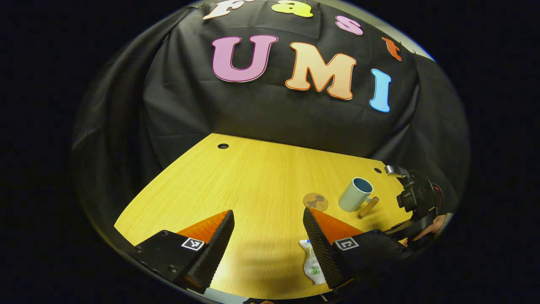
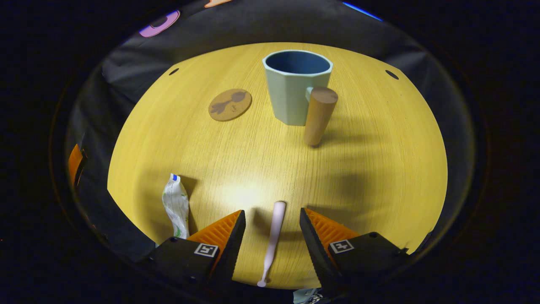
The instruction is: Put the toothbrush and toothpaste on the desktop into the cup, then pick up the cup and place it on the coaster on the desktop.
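Observation:
A pale pink toothbrush lies on the wooden desktop between the open fingers of my right gripper, which hovers over it without touching it. The crumpled white toothpaste tube lies to its left; in the left gripper view the toothpaste tube rests beside the right finger of my open left gripper. The pale green cup with a blue inside and a wooden handle stands upright farther off. Left of it lies the round brown coaster. The cup and coaster sit right of centre in the left gripper view.
In the left gripper view the other gripper and a hand holding it show at the desk's right edge. Small round holes mark the desk's far corners. Black cloth wall stands behind the desk.

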`<state>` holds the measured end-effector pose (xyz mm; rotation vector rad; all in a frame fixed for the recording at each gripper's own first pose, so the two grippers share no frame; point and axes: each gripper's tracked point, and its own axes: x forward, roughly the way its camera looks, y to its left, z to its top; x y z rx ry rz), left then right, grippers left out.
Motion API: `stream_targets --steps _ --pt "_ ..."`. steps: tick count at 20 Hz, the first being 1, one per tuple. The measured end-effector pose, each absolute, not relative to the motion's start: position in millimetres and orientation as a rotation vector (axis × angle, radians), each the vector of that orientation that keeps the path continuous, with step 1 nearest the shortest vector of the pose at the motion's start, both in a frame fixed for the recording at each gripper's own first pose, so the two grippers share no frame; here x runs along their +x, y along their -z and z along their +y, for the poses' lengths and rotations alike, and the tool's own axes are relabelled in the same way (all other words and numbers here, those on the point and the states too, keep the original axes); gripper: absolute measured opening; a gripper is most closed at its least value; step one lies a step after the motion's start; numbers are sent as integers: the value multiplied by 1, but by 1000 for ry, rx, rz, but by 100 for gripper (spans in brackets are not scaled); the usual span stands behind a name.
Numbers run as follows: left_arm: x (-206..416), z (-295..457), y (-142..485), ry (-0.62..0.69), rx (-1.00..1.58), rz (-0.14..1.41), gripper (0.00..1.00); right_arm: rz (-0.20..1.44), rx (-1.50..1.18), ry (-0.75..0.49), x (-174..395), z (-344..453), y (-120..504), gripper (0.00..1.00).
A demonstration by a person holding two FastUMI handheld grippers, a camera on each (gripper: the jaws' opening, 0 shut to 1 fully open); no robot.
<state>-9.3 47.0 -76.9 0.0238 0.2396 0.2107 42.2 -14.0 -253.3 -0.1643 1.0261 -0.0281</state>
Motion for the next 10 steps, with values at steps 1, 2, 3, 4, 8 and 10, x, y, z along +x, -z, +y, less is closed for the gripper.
stream_targets --steps 1,2,3,4,8,10 --pt "-10 47 78 -214 25 244 95 1038 -164 35 43 -14 256 80" --pt "-10 48 80 -219 28 251 95 1044 -160 41 43 -14 257 72" --pt "-11 49 81 -223 31 259 95 1047 -158 46 44 -13 257 67" --pt "-12 50 84 -225 32 266 95 1052 -155 49 44 -13 260 54" --pt "-13 47 89 -225 18 284 95 1073 -170 60 44 -15 263 43" --pt "-12 46 91 -224 13 291 95 1065 -189 85 47 -21 262 39"
